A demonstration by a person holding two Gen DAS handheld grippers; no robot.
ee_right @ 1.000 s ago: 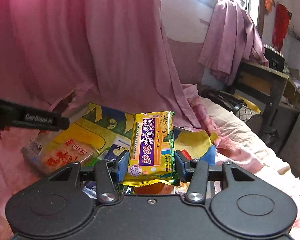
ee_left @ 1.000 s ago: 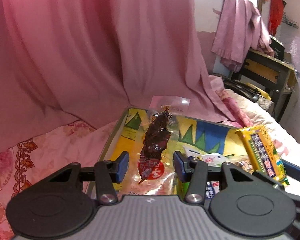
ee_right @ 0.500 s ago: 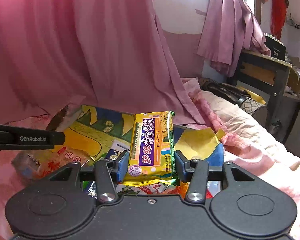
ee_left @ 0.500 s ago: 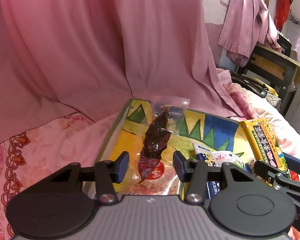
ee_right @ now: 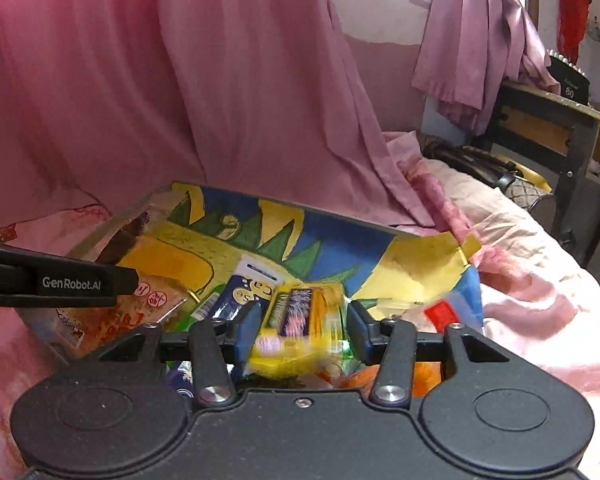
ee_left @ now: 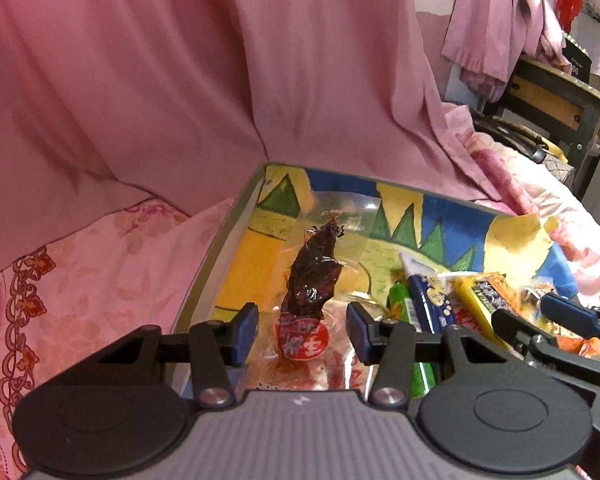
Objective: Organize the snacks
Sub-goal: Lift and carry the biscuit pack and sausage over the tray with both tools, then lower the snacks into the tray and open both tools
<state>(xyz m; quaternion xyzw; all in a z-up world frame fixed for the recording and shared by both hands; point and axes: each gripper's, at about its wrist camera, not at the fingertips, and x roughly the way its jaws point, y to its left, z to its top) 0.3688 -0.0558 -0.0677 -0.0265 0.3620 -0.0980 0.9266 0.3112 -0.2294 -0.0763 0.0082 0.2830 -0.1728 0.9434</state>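
A colourful box (ee_left: pixel 236 236) with a painted lining lies on the pink bedding; it also shows in the right wrist view (ee_right: pixel 340 220). My left gripper (ee_left: pixel 302 330) holds a clear packet of dark dried meat (ee_left: pixel 312 276) between its fingers, over the box's left side. My right gripper (ee_right: pixel 303 330) has its jaws apart around a yellow biscuit packet (ee_right: pixel 296 320), which is blurred and tilting down among the other snacks. A blue-and-white packet (ee_left: pixel 424 296) lies in the box; it also shows in the right wrist view (ee_right: pixel 248 288).
A pink curtain (ee_left: pixel 180 80) hangs behind the box. A dark wooden desk (ee_right: pixel 548 128) with draped clothes stands at the right. A black bag (ee_right: pixel 472 164) lies on the bed beside it. Floral bedding (ee_left: pixel 80 272) surrounds the box.
Both grippers have lowered toward the box. The yellow biscuit packet, upright in my right gripper before, now drops blurred into the snacks. The left gripper still holds the meat packet.
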